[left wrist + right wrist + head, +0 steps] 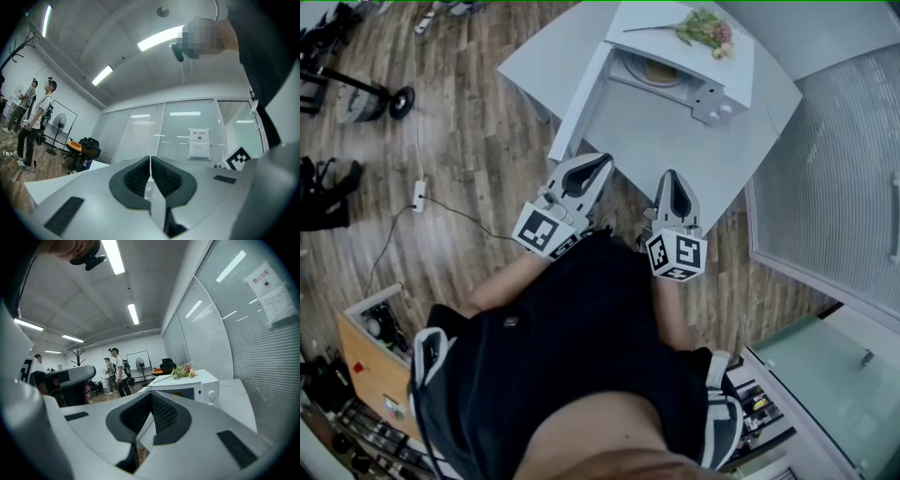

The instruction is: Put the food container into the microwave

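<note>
Short of the white desk's [675, 150] near edge, left grey gripper [602, 161] and right grey gripper [673, 176] pinched shut, empty. Seemingly inside open white microwave [736, 75] at far edge: round yellowish food container [654, 70]. Next, likely closing door [581, 98].

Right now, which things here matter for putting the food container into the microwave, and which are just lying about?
For the job: microwave, left gripper, right gripper (both shut, empty).
Lying about: flowers on the microwave, power strip on the floor.
</note>
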Tool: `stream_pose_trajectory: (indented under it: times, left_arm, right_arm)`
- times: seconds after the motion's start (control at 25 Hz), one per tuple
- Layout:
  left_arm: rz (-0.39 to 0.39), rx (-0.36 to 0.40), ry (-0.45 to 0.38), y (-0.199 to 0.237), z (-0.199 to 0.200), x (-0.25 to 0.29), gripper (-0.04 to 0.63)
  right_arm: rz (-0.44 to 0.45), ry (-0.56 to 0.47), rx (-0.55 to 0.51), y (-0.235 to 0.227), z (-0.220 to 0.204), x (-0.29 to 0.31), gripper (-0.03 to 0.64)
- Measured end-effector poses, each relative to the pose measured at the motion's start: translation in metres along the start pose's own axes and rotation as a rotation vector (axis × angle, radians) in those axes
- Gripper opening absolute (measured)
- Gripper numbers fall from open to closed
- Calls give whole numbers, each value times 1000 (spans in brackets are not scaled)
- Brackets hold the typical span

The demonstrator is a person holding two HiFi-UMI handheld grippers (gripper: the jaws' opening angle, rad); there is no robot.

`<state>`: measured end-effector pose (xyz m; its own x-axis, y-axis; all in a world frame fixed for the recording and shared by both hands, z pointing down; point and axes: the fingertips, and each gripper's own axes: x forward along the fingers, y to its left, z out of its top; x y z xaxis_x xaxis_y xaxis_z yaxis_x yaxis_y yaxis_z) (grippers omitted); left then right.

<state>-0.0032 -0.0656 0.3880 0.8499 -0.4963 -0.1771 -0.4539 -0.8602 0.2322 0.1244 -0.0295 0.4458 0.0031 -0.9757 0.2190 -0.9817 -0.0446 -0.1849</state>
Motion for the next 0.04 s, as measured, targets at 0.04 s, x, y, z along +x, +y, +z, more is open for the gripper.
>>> stream_pose_trajectory:
  times: [0.04]
  left_arm:
    - [1, 1, 4, 1, 0, -1, 29]
  right_arm:
    - [-1, 0, -1, 1, 0, 0, 23]
